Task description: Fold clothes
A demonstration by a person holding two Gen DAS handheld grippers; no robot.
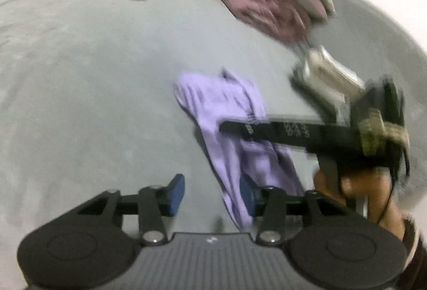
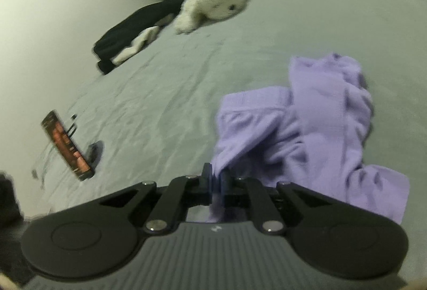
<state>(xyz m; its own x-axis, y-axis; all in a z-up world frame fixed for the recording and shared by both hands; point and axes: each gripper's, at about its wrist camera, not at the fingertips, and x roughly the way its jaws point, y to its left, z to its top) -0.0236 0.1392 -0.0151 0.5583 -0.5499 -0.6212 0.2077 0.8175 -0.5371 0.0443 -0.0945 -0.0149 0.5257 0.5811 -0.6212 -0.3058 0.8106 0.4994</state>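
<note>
My right gripper (image 2: 216,179) is pinched tight on an edge of the lilac garment (image 2: 315,124), which bunches ahead of my jaws and to their right on the grey bed sheet (image 2: 160,92). My left gripper (image 1: 212,192) stands wide with nothing between its blue pads; the same garment (image 1: 226,113) trails from just inside its right pad forward and away, rumpled, not flat and not folded.

I judge the risk to lie in my thin hold: the cloth I have looks like a narrow bit of hem, and a quick lift or tug could slip it out, or drag the whole bundle into a tighter twist. If my left jaws shut where they stand, they may catch a fold of several layers rather than one edge, and the garment would not spread. Both views are smeared with motion, so I cannot tell which edge I hold, or whether it is a waistband or a hem.

Around me: a white plush toy (image 2: 213,5) and a dark garment with a pale one on it (image 2: 133,39) lie far ahead and left of my right jaws, well apart. A phone on a small stand (image 2: 66,145) sits to the left, nearer. Seen from my left side, my right gripper's body (image 1: 347,129) and the hand (image 1: 347,188) holding it crowd the right of the cloth, where the two tools could knock together.
</note>
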